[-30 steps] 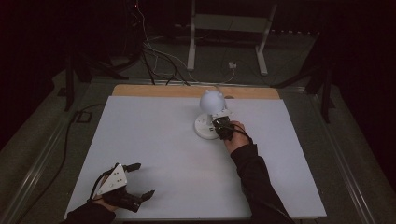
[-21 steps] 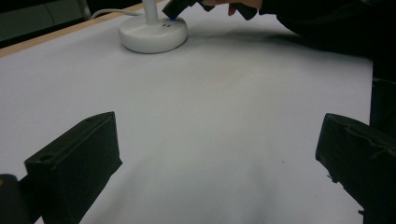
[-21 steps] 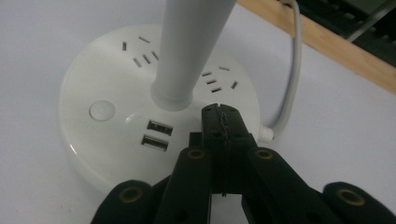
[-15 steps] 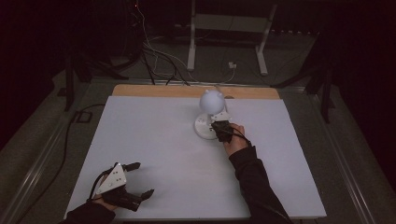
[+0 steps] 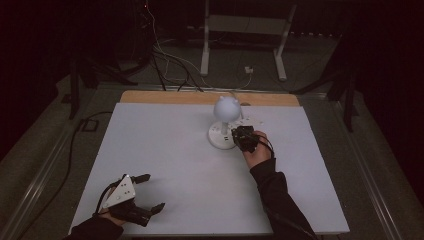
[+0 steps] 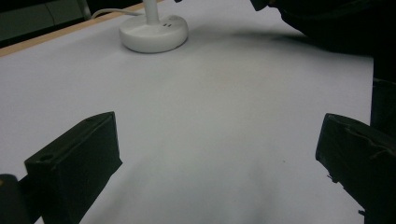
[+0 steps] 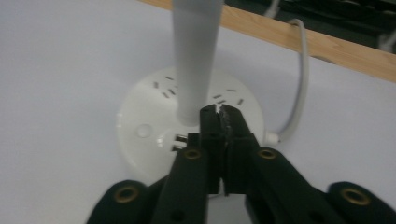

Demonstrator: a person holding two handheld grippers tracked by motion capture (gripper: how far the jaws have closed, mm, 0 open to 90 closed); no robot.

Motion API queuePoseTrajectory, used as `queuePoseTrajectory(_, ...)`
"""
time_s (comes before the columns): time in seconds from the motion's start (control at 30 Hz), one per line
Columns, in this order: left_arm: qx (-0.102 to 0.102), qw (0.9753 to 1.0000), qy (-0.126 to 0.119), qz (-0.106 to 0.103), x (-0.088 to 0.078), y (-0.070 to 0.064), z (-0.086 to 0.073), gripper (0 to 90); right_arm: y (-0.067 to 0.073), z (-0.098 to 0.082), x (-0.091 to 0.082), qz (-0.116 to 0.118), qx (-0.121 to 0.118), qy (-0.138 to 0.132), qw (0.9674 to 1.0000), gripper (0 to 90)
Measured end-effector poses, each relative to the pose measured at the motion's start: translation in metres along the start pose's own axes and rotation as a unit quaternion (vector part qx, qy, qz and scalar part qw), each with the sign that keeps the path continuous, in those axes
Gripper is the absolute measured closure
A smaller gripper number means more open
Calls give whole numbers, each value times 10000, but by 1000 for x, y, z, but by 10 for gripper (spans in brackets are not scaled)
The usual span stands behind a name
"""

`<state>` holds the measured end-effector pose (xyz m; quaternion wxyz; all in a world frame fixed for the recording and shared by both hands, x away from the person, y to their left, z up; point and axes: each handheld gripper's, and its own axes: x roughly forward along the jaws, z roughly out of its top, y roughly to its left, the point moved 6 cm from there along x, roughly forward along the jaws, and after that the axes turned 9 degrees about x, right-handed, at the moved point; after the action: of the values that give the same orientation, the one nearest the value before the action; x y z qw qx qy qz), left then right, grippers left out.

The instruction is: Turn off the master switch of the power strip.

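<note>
A white surface (image 5: 165,145) carries a white lamp (image 5: 223,131) near its far edge. The right hand-held gripper (image 7: 220,112), jaws pressed together on nothing, rests on the lamp's round base beside the stem. The left hand-held gripper (image 5: 146,192) sits wide apart and empty at the near-left corner.

I am working in a lab-type recording bay: dark surroundings, a white-covered table (image 5: 165,150) with a wooden edge (image 5: 165,97), loose cables (image 5: 165,65) and metal stand legs (image 5: 280,45) on the floor.
</note>
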<state>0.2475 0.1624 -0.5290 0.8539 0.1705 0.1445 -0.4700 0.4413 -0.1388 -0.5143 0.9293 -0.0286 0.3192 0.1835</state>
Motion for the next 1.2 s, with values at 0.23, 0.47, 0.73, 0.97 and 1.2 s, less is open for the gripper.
queuePoseTrajectory(0.23,-15,10000,9,-6,0,0,0,4,5,-1,-17,579,71,19,9983,500)
queuePoseTrajectory(0.47,-15,10000,16,-9,0,0,0,3,9,-7,-33,1422,-63,378,9891,0)
queuePoseTrajectory(0.73,-3,10000,-8,-14,0,0,0,4,12,-15,-50,1891,-151,299,9814,0)
queuePoseTrajectory(0.97,-9,10000,-18,-8,-1,0,0,3,9,-33,-59,1940,-356,394,9796,0)
queuePoseTrajectory(1.2,-1,10000,13,-17,0,-1,0,4,-1,-49,-68,1893,-371,351,9806,0)
